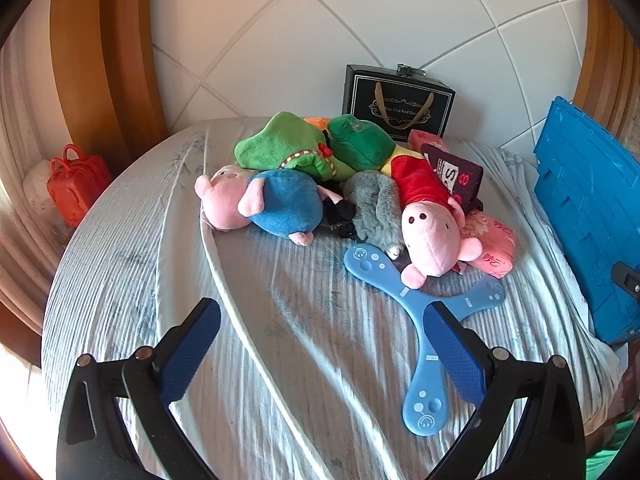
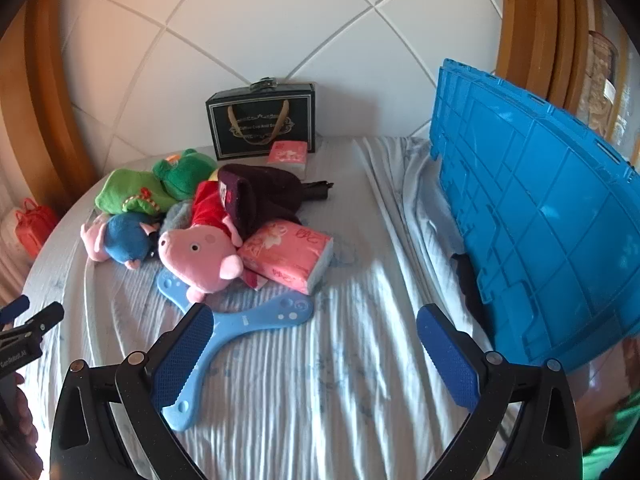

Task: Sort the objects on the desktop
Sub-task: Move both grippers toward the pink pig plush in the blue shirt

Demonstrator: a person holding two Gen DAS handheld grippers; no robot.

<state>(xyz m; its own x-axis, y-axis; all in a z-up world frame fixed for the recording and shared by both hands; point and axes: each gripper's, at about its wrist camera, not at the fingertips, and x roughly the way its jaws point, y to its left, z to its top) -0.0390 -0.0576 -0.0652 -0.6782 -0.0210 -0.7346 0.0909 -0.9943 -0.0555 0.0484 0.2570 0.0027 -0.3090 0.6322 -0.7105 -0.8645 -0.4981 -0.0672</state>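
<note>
Nearest, the left gripper is wide open and holds nothing; its blue pads hang over the striped white cloth. The right gripper is also wide open and empty.

Between and just past them lies the flat light-blue three-armed boomerang toy, one arm under the right finger of the left gripper.

Behind it is the heap: a pink pig plush in red dress, a pink pig plush in blue body, a grey furry toy, a pink tissue pack, a dark maroon knitted hat and green frog plush toys.

At the right stands the blue plastic crate.

Farthest, against the tiled wall, stands a black gift box with gold handle, with a small pink tissue pack just in front.
</note>
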